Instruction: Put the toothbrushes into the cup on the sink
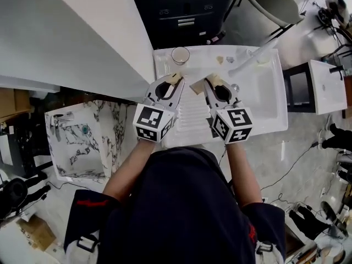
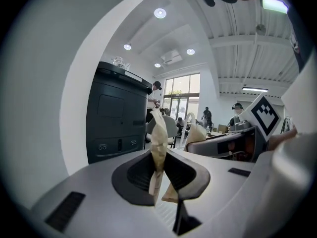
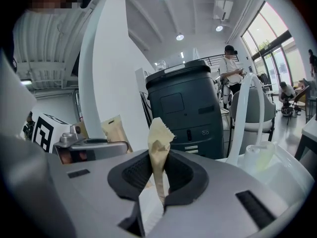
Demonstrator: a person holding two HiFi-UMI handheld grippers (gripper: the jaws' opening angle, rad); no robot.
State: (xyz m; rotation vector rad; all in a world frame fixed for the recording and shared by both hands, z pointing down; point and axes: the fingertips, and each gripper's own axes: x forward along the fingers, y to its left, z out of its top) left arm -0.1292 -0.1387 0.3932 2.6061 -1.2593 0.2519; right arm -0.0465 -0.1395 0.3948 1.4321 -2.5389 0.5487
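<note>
The carry step is in hand: each tool has a wrapped toothbrush and both hang over the white rectangular sink (image 1: 275, 100), short of the cup.

The left tool (image 1: 175, 83) (image 2: 159, 175) has its jaws nearly closed, pinching a slim tan paper packet (image 1: 175, 78) (image 2: 158, 138) that sticks up past the pads. I take it to be a toothbrush in its wrapper. The right tool (image 1: 205, 84) (image 3: 157, 177) is likewise closed to a narrow gap on a second tan packet with a crimped end (image 1: 197, 86) (image 3: 159, 135). The two tools sit side by side over the ribbed basin, close together.

The clear round glass cup (image 1: 180, 55) stands on the sink's back ledge, just beyond the left tool's packet and apart from it. A white curved faucet (image 1: 250, 60) lies to the right of it.

Next, one packet probably has to go in at a time: bring it over the cup's mouth, tip it near upright, then loosen the jaws. The mouth looks small, so both tools arriving together would likely crowd each other.
</note>
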